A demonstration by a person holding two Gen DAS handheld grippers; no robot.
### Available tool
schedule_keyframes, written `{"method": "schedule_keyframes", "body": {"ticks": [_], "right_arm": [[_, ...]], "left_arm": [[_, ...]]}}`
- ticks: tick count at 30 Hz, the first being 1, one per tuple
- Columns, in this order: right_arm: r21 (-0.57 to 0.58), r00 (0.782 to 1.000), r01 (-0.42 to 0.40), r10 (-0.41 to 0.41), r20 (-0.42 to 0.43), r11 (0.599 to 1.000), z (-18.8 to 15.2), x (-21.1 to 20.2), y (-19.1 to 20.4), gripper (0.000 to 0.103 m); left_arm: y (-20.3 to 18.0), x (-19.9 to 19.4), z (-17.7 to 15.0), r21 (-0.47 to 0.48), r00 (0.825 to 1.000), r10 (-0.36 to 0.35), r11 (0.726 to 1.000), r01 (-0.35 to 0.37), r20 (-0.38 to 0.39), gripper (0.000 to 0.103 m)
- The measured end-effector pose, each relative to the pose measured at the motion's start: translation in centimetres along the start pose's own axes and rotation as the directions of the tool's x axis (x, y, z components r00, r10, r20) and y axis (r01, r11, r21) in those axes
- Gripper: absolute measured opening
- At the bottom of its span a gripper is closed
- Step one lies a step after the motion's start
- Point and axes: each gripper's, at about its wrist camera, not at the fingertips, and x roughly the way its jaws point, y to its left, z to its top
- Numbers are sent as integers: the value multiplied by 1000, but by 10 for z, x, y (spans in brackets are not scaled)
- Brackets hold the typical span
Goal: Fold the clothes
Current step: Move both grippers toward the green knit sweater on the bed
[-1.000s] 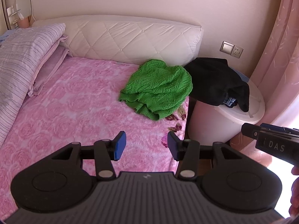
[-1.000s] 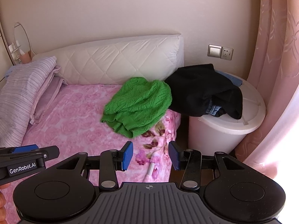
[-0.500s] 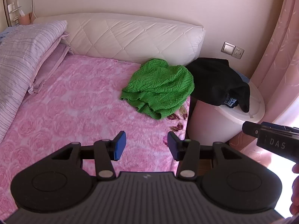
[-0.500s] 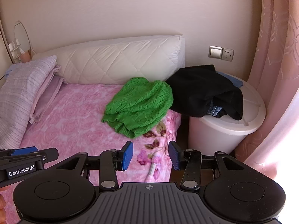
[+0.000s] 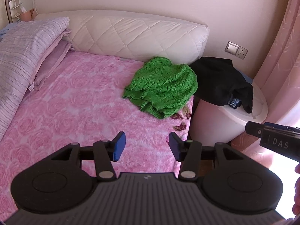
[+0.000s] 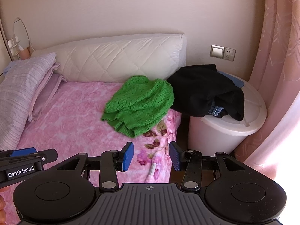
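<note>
I am holding both grippers out over the near end of the bed (image 5: 61,112), the left gripper (image 5: 147,146) and the right gripper (image 6: 151,156) side by side, each with its jaws spread wide and gripping nothing. The clothes are lying well ahead of me: a green sweater (image 5: 163,88) is sitting in a rumpled heap at the bed's far right corner, just below the headboard (image 5: 131,31), and a black garment (image 6: 204,91) is draping over the lid of the white bin (image 6: 225,129) beside the bed, with a bit of denim (image 6: 216,110) peeking out under it. Neither piece is lying folded. By my judgement I am in the reach toward a garment, the sweater being the nearer one. The next move calls for bringing both jaws forward to its edge, pinching two separate points and drawing it out flat on the open pink cover, where there is room to spread it.
</note>
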Motion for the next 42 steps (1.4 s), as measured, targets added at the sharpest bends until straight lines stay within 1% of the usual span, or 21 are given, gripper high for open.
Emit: {"method": "schedule_keyframes", "body": {"ticks": [7, 21, 26, 33, 40, 42], "right_arm": [[-12, 1000, -6, 6, -5, 1000, 5, 10, 1, 46], [-54, 998, -34, 31, -46, 998, 25, 42, 9, 46], [-60, 998, -40, 37, -56, 997, 28, 52, 10, 46], [-50, 997, -34, 31, -63, 998, 33, 61, 4, 46], [-37, 997, -60, 58, -49, 997, 42, 76, -6, 46], [-32, 996, -65, 63, -56, 997, 45, 84, -10, 46]], "left_arm": [[4, 8, 5, -13, 1000, 9, 1000, -9, -10, 48], [13, 28, 23, -49, 999, 33, 998, -35, -40, 48], [14, 35, 28, -54, 998, 42, 998, -45, -50, 48], [10, 48, 35, -50, 997, 35, 998, -38, -65, 48], [6, 70, 41, -58, 995, 27, 998, -32, -93, 48], [5, 79, 44, -68, 994, 20, 997, -27, -109, 48]]}}
